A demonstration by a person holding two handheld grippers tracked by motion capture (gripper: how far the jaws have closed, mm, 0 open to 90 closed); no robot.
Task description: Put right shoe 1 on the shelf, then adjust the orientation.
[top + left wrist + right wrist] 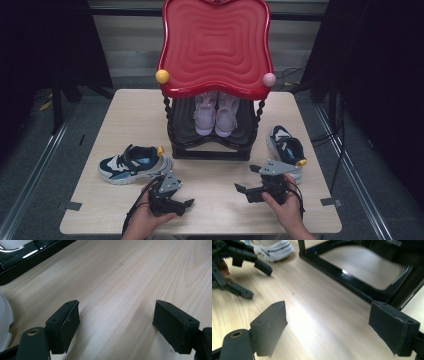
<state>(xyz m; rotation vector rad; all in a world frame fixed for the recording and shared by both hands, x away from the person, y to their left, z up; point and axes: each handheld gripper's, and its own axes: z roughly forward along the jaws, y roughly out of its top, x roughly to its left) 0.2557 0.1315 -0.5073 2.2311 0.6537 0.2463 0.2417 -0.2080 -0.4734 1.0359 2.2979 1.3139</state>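
Observation:
A blue and white sneaker (132, 164) lies on its side at the table's left, and its mate (286, 149) stands at the right. A lilac pair of shoes (216, 114) sits on the lower shelf of a black rack (210, 150) under a red top (216, 45). My left gripper (182, 192) rests near the front edge beside the left sneaker, pointing right. Its jaws (116, 322) are open over bare wood. My right gripper (245, 178) points left just in front of the right sneaker, open (328, 327) with nothing between its fingers.
The wooden table (125, 115) has bare surface between the two grippers and in front of the rack. In the right gripper view the rack's black base (352, 272) lies ahead, with the left gripper (239, 265) and the left sneaker (274, 247) beyond. Cables trail on the floor behind.

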